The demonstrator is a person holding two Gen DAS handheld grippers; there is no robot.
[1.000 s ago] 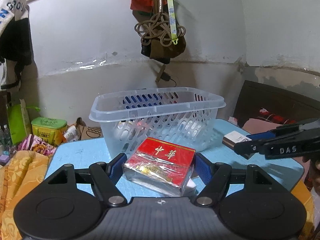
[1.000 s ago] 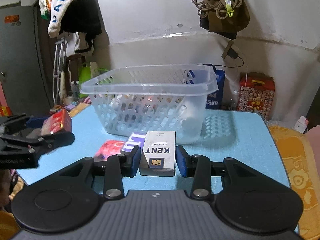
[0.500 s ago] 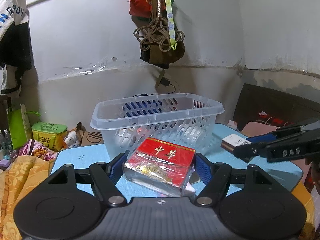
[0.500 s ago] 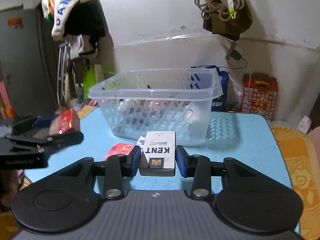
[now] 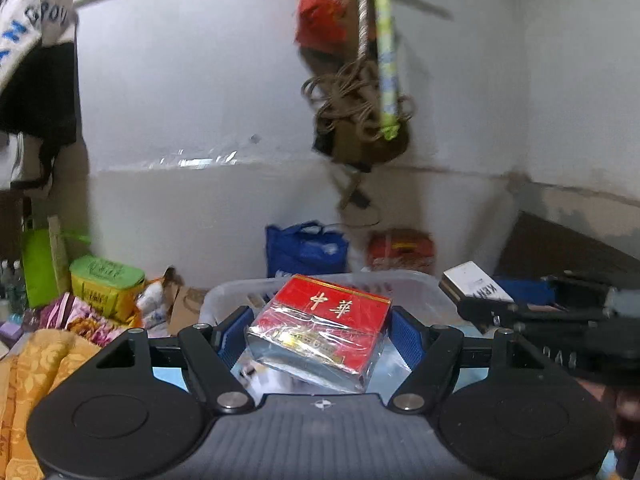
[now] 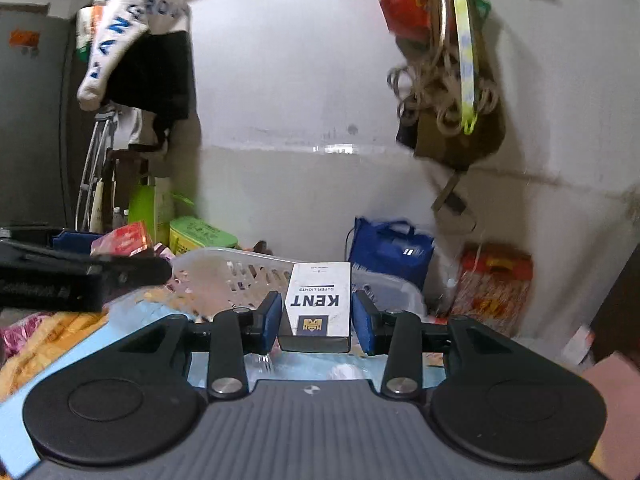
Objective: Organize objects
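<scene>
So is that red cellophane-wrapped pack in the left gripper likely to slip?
Possibly. The red pack wears glossy film, likely slick, and sits skewed between the left gripper's blue pads. It looks like a rigid, light box, so it should hold shape under squeeze.

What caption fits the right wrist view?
Hand-held gripper grips a Kent pack above a clear basket.

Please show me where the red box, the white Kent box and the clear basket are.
red box (image 5: 328,304): left wrist view, its top face.
white Kent box (image 6: 318,300): right wrist view, its printed face.
clear basket (image 6: 240,258): right wrist view, its rim.
</scene>
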